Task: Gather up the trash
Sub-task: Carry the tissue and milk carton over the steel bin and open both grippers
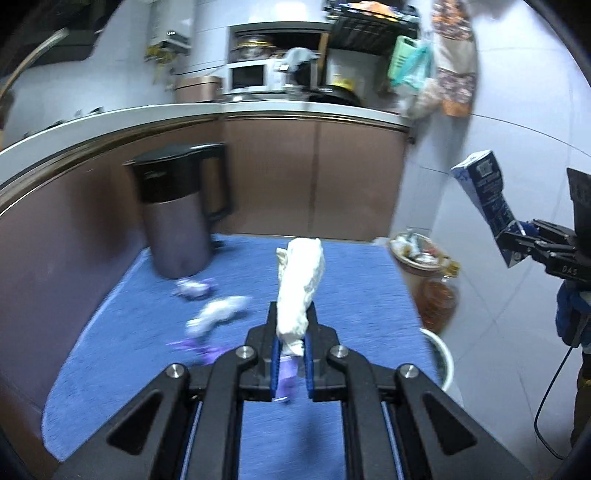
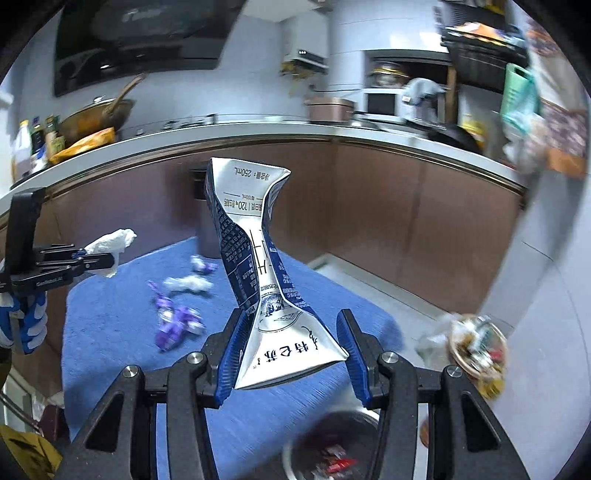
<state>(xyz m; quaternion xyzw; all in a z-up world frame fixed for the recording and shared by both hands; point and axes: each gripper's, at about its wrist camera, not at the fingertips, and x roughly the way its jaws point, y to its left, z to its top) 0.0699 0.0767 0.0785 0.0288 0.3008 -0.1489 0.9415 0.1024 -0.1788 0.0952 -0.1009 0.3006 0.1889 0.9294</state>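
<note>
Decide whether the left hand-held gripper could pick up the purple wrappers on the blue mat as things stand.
Probably not yet: the left hand-held gripper is shut on a crumpled white tissue, so its jaws are occupied. Nothing else blocks the purple wrappers on the blue mat.

Kitchen: pale tiled walls (image 1: 498,155), brown cabinet fronts (image 1: 314,166) under a white L-shaped counter (image 1: 147,112), microwave (image 1: 247,75) on it, range hood (image 2: 140,33) above.
</note>
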